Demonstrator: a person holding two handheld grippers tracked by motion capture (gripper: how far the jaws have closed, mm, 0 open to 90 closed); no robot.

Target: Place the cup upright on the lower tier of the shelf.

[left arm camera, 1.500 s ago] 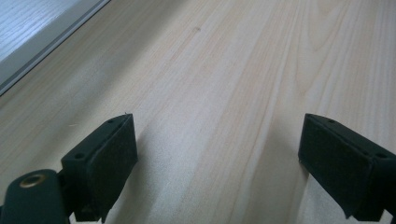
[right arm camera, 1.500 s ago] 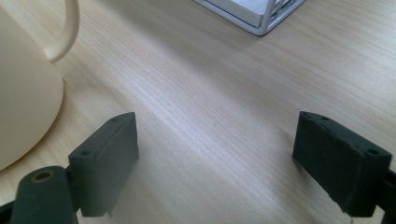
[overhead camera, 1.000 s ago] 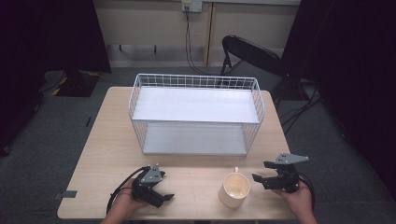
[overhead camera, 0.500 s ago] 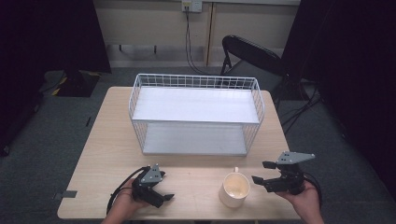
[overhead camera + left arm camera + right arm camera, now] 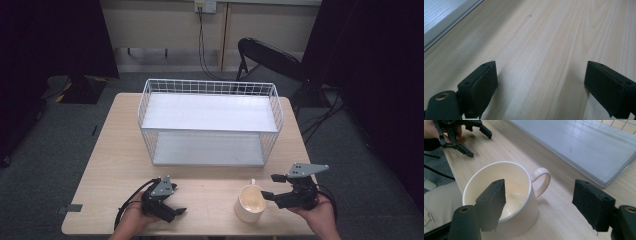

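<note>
Since a second ago the right gripper [image 5: 268, 187] has lifted a little off the tabletop beside the cream mug [image 5: 251, 204], and its jaws have just been closing slightly while staying wide apart; the left gripper [image 5: 174, 209] has kept its place near the front edge of the table [image 5: 110, 150]. Nothing is held on either side: in the left gripper view the two black jaws stand wide over bare wood, and in the right gripper view the mug [image 5: 506, 195] sits partly between the jaws, one pad hanging in front of its mouth and the other well off past the handle [image 5: 541, 180], neither one pressing on it. The mug stands upright at the front of the table, just left of the right gripper in the high view and in front of the white wire basket [image 5: 210, 87], with its handle turned toward the basket. To my eye the step in hand is getting a grip on the mug, and doing it well means lowering one pad inside the rim and the other outside the wall, away from the handle, then closing squarely so the cup does not tip or skid toward the table's edge.
</note>
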